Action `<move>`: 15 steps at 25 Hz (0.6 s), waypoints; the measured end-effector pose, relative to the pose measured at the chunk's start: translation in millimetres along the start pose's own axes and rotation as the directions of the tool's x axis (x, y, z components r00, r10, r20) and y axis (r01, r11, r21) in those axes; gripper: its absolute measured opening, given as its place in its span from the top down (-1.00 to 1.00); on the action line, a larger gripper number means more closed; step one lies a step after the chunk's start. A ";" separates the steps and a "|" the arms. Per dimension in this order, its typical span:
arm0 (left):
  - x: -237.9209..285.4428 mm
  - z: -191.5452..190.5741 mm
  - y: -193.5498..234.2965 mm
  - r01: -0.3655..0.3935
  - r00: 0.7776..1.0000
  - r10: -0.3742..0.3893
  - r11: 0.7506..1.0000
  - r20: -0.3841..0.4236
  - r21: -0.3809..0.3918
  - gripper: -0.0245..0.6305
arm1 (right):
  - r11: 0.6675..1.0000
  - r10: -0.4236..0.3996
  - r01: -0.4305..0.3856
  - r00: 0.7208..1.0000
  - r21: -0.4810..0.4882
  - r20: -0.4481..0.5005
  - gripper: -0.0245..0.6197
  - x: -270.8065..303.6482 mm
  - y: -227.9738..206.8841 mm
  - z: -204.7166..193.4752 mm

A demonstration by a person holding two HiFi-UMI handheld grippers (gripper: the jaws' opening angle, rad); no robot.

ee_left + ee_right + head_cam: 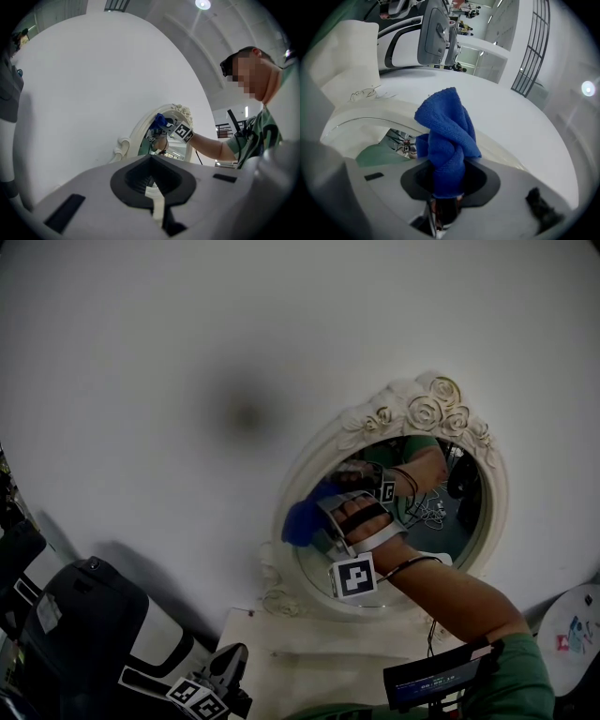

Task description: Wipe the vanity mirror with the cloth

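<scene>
The oval vanity mirror (309,451) with its white rose-carved frame stands against a white wall. My right gripper (319,526) is shut on a bunched blue cloth (302,521), which it presses on the glass at the mirror's left edge. In the right gripper view the cloth (447,136) sticks up from the jaws (445,197) over the mirror frame (361,112). The left gripper view shows the mirror (140,136) and the cloth (160,121) from a distance. My left gripper (232,662) hangs low at the left, shut on nothing, its jaws (153,197) meeting.
The mirror stands on a white tabletop (309,652). A black and white machine body (84,615) fills the lower left corner. A round white thing (577,629) sits at the right edge. A dark device (436,676) is strapped on the person's forearm.
</scene>
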State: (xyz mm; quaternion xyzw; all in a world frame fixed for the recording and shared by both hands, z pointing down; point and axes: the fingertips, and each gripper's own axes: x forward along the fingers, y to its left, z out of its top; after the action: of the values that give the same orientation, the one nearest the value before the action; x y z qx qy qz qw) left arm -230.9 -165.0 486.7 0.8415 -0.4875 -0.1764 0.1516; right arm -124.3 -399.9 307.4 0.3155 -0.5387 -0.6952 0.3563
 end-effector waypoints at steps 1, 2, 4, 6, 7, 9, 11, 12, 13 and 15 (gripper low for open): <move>1.7 -0.4 0.3 0.003 1.000 -0.003 1.000 0.000 -0.001 0.91 | 1.000 0.003 -0.003 1.000 0.000 0.000 0.59 -0.1 -0.5 -0.8; 4.5 -1.1 -1.1 0.008 1.000 -0.008 1.000 -0.002 -0.002 0.91 | 1.000 0.009 -0.009 1.000 0.002 0.000 0.59 -0.7 -0.3 -2.1; 11.7 -2.2 -6.9 0.026 1.000 -0.026 1.000 -0.007 -0.004 0.91 | 1.000 0.024 -0.023 1.000 0.006 -0.007 0.59 -4.3 2.2 -8.3; 19.2 -3.7 -12.3 0.047 0.999 -0.047 0.999 -0.016 -0.003 0.91 | 0.999 0.030 -0.030 0.999 0.013 -0.020 0.59 -11.8 5.3 -19.4; 22.5 -4.7 -14.3 0.057 0.998 -0.057 0.998 -0.023 -0.001 0.91 | 1.000 0.028 -0.028 0.999 0.014 -0.029 0.59 -16.6 6.3 -26.6; 27.7 -6.4 -17.4 0.071 0.997 -0.071 0.997 -0.034 -0.001 0.91 | 1.000 0.024 -0.023 0.999 0.012 -0.047 0.59 -27.8 8.9 -43.3; 31.8 -7.3 -19.4 0.081 0.996 -0.081 0.997 -0.040 -0.002 0.91 | 0.999 0.028 -0.027 0.997 0.017 -0.068 0.59 -41.0 13.3 -62.3; 33.9 -7.7 -20.1 0.086 0.995 -0.086 0.996 -0.043 -0.002 0.91 | 0.999 0.031 -0.029 0.996 0.022 -0.080 0.59 -48.2 15.8 -72.7; 36.3 -8.0 -20.9 0.091 0.995 -0.091 0.996 -0.045 -0.001 0.91 | 0.999 0.033 -0.031 0.995 0.026 -0.093 0.59 -55.7 18.1 -83.6; 41.8 -8.4 -23.9 0.103 0.993 -0.103 0.995 -0.050 0.001 0.91 | 0.999 0.036 -0.033 0.992 0.030 -0.120 0.59 -71.5 22.4 -106.3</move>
State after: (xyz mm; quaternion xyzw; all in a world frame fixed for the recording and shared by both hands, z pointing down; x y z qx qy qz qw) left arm -189.5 -189.4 477.7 0.8699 -0.4400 -0.1619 0.1529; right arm 5.8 -399.6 309.7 0.3525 -0.5314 -0.6610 0.3955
